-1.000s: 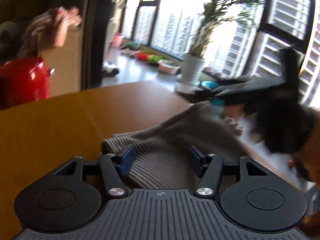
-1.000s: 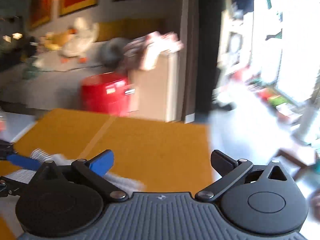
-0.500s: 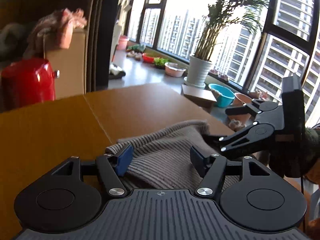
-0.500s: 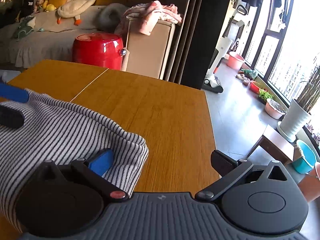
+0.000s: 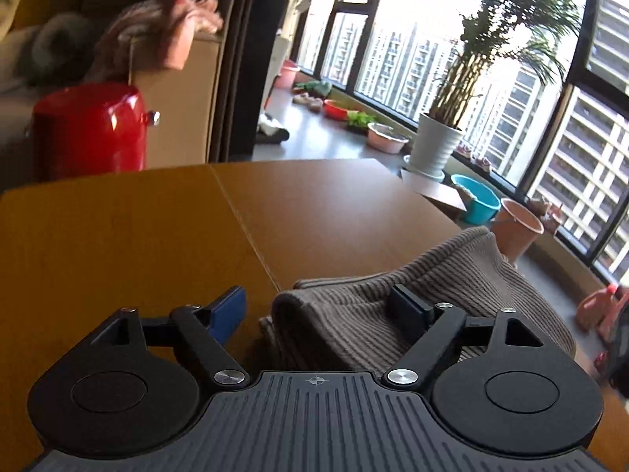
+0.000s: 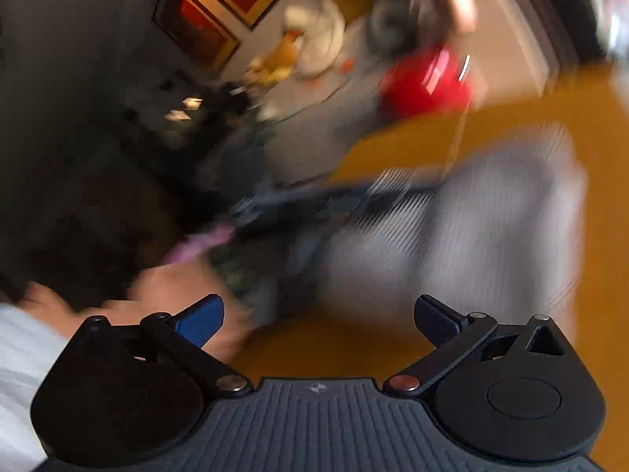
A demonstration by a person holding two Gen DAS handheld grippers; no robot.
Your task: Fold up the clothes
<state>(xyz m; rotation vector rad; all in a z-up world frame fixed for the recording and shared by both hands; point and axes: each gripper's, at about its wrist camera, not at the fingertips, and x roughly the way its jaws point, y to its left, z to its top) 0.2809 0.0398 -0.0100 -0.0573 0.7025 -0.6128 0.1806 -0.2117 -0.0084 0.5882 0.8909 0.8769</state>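
Note:
A grey striped knit garment (image 5: 412, 299) lies bunched on the wooden table (image 5: 157, 236). My left gripper (image 5: 318, 310) is open just above it, the right finger resting on the cloth, the left finger over bare wood. In the blurred right wrist view the garment (image 6: 471, 216) lies ahead on the table (image 6: 597, 196). My right gripper (image 6: 318, 318) is open and empty, held apart from the cloth. The left gripper shows there as a dark blur (image 6: 298, 200) at the garment's left side.
A red appliance (image 5: 90, 129) and a cardboard box (image 5: 177, 90) with pink cloth stand beyond the table's far edge. A potted plant (image 5: 436, 145), basins and a window lie to the right. A hand and white sleeve (image 6: 23, 354) show in the right wrist view.
My left gripper has let the garment down and shifted left, so its left finger is off the cloth. My right gripper has pulled away from the garment and swung left fast, blurring its view.

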